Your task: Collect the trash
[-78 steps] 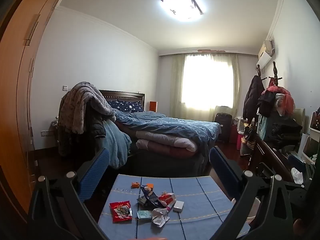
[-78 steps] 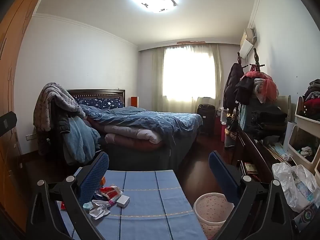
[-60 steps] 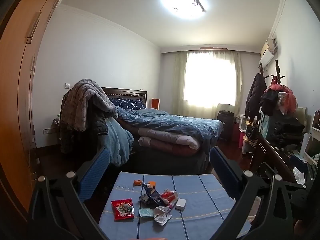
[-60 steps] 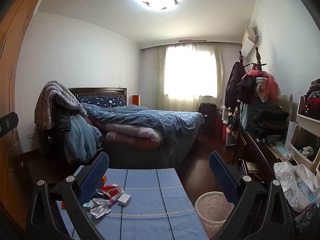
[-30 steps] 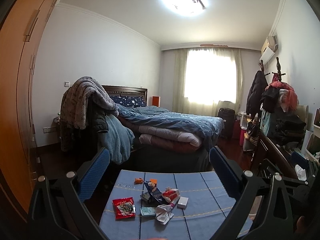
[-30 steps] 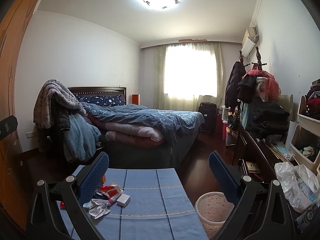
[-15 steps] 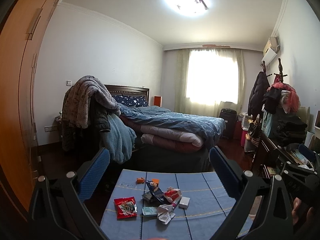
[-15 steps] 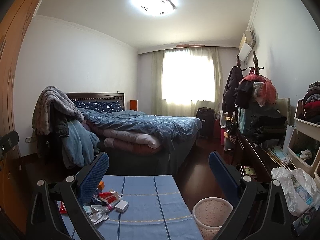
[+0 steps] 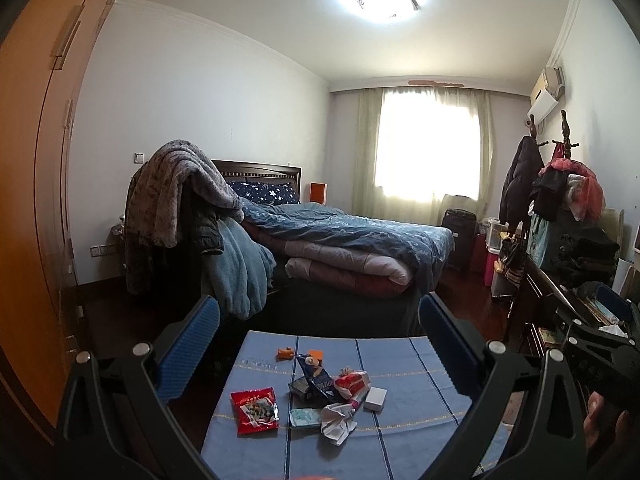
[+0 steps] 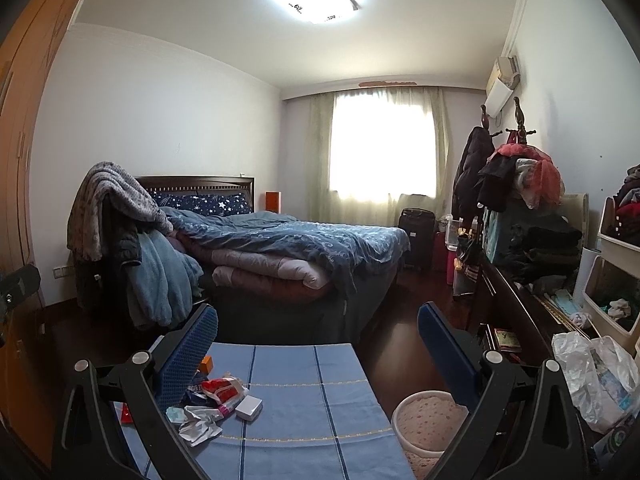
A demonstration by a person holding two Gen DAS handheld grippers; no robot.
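Left gripper [image 9: 318, 332]: jaws apart, empty, above table [image 9: 404, 364].
Right gripper [image 10: 318, 332]: jaws apart, empty.
Trash pile [image 9: 320, 392]: on table, left half.
Bin [image 10: 428, 420]: right of table; right view only.

Right tool [image 10: 318, 330] is held above the tabletop [image 10: 304, 408], jaws spread wide, nothing between them. A blue striped cloth covers the tabletop. Trash is clustered at its near left: a crumpled white wrapper [image 10: 199, 426], a red-and-white packet [image 10: 222, 389], a small white box [image 10: 249, 407], an orange piece [image 10: 206, 364] partly hidden behind the left finger. A pinkish wastebasket [image 10: 426, 424] is seen on the floor just right of the tabletop. A white plastic bag [image 10: 592, 376] lies at near right. A bed [image 10: 288, 248] with blue bedding is seen beyond.
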